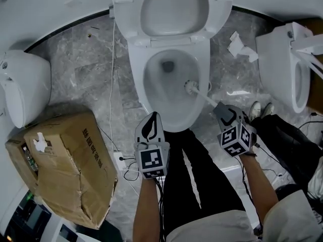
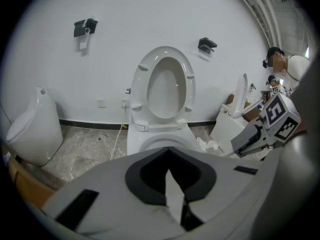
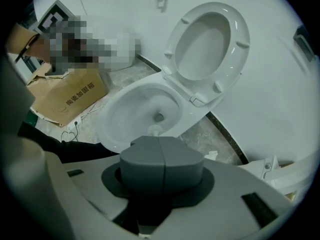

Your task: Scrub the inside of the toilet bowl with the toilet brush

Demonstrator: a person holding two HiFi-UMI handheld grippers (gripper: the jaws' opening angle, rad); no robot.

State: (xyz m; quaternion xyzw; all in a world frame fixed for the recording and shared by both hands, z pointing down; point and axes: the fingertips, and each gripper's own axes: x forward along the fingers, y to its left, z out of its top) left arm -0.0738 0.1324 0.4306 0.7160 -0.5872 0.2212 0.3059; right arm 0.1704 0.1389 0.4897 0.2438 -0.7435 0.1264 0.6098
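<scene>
The toilet brush (image 1: 202, 96) is in the toilet bowl (image 1: 137, 74), its white head against the right-hand inner wall and its handle slanting up and out to the right gripper (image 1: 225, 114). That gripper's fingers pinch the handle near its far end. The left gripper (image 1: 151, 122) hangs over the near rim with its fingers pressed together on nothing. We judge the main risk to be the long lever: with the grip so far from the head, a hard push against the porcelain could twist the handle in the pads or make it slip. A quick stroke near the rim could also flick water over the edge onto the floor, the person's legs or the cable (image 1: 112, 84) lying beside the toilet's foot. The head view alone shows the handle joining the brush head to the gripper. In the right gripper view the right gripper (image 3: 160, 159) shows its pads meeting along a seam that hides the handle, and only a little of the toilet brush (image 3: 155, 130) peeks past them. That view does look into the bowl down to the drain. In the left gripper view the left gripper (image 2: 168, 156) blocks the bowl's inside, but we see the right gripper (image 2: 242, 141) from the side.
</scene>
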